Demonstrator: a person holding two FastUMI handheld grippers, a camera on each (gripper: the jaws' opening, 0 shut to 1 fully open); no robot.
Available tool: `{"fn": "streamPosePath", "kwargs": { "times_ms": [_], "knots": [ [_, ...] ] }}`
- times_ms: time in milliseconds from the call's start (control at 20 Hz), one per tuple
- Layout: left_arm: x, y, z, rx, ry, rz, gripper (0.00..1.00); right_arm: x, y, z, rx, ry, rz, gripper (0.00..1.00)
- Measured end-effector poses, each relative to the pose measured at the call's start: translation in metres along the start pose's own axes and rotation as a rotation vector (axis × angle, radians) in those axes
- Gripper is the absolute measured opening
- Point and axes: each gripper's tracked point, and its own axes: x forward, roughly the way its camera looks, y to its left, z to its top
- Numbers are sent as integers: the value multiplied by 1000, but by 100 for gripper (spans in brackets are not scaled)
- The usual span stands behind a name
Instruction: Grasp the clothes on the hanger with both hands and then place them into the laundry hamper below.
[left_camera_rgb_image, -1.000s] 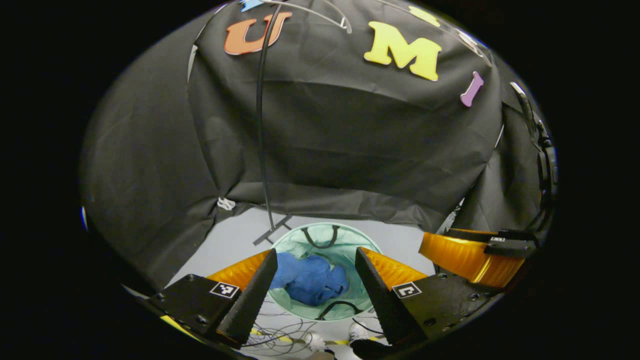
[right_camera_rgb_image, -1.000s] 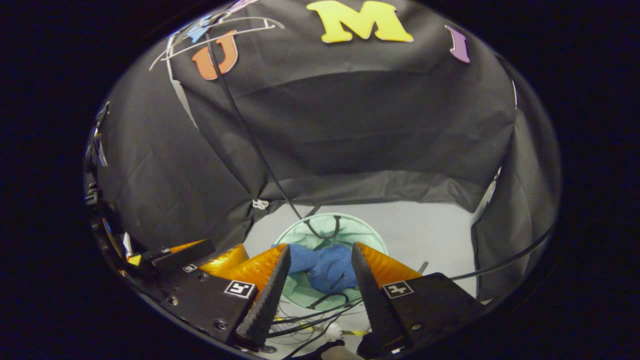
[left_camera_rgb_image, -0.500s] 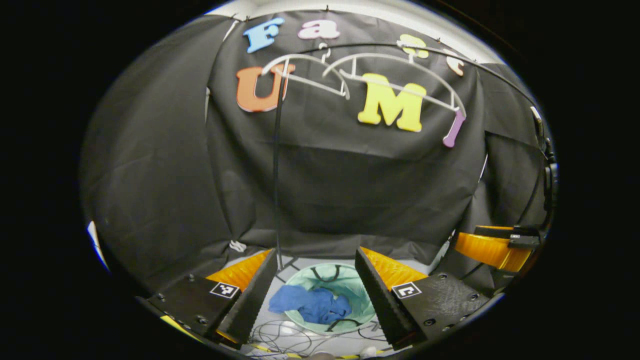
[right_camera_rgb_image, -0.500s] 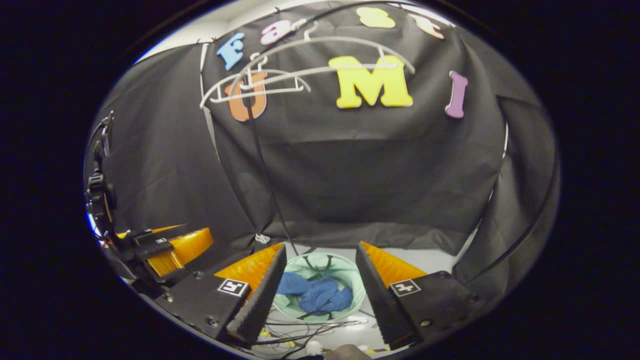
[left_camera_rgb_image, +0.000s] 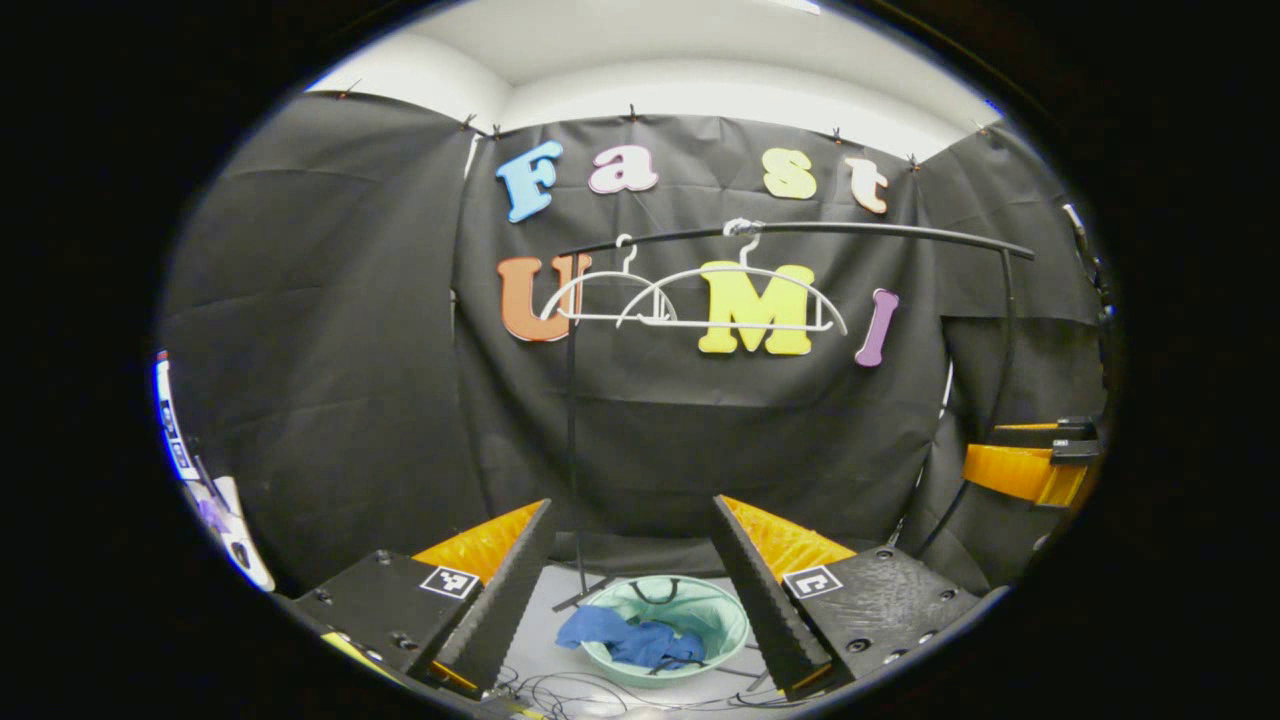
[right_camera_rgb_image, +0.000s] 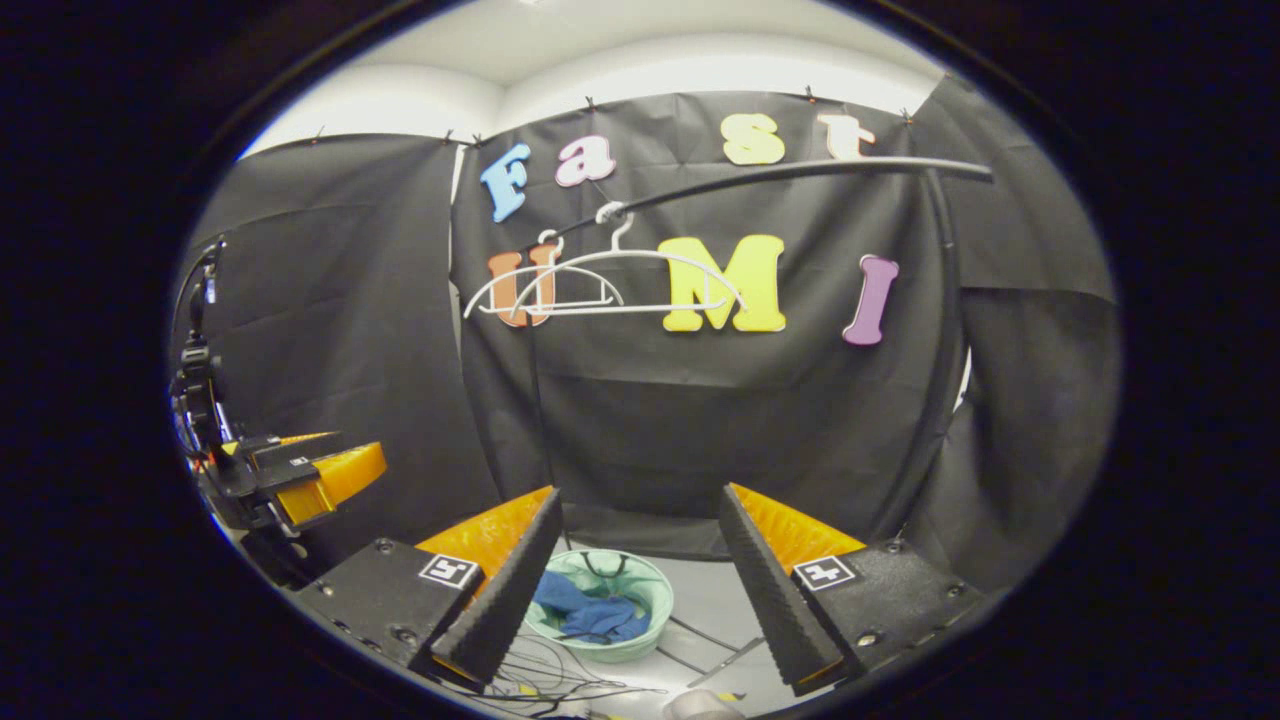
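A blue garment (left_camera_rgb_image: 632, 640) (right_camera_rgb_image: 588, 612) lies crumpled inside the round mint-green hamper (left_camera_rgb_image: 722, 622) (right_camera_rgb_image: 650, 605) on the grey floor. Two bare white hangers (left_camera_rgb_image: 700, 300) (right_camera_rgb_image: 600, 285) hang from the black rail (left_camera_rgb_image: 800, 232) (right_camera_rgb_image: 780, 175). My left gripper (left_camera_rgb_image: 632, 580) is open, held high and far back from the hamper, with nothing between its fingers. My right gripper (right_camera_rgb_image: 636, 575) is open too and holds nothing. The right gripper's orange finger (left_camera_rgb_image: 1020, 470) shows at the right edge of the left gripper view; the left gripper (right_camera_rgb_image: 300, 475) shows at the left of the right gripper view.
The rack's black upright (left_camera_rgb_image: 572, 450) stands just behind the hamper, with its foot on the floor. Loose cables (left_camera_rgb_image: 570, 685) (right_camera_rgb_image: 540, 680) lie on the floor in front of the hamper. Black cloth walls close in the back and both sides.
Both grippers have risen and tilted up away from the hamper. The hamper with the blue garment has shrunk to the bottom of both views, and the rail with its bare hangers has come into sight.
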Motion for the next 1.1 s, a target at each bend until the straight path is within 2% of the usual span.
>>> {"fn": "streamPosePath", "kwargs": {
  "times_ms": [150, 350, 550, 700, 900, 1100],
  "knots": [
    [-56, -29, 9, 32, -14, 13, 99, -60, -23, 7, 17, -77, -19, 100],
    [-116, -50, 59, 90, -104, -4, 98, -128, -27, 24, 89, -134, -5, 98],
    [-155, -51, 114, 78, -229, -51, 98, -190, -42, 77, 113, -284, -97, 99],
    [-169, -34, 134, 72, -252, -86, 98, -218, -31, 93, 125, -361, -168, 99],
    [-192, 22, 139, 116, -275, -6, 99, -232, -7, 92, 122, -366, -198, 99],
    [-202, 40, 130, 87, -254, 35, 100, -240, 11, 78, 104, -325, -185, 100]
  ]
}}
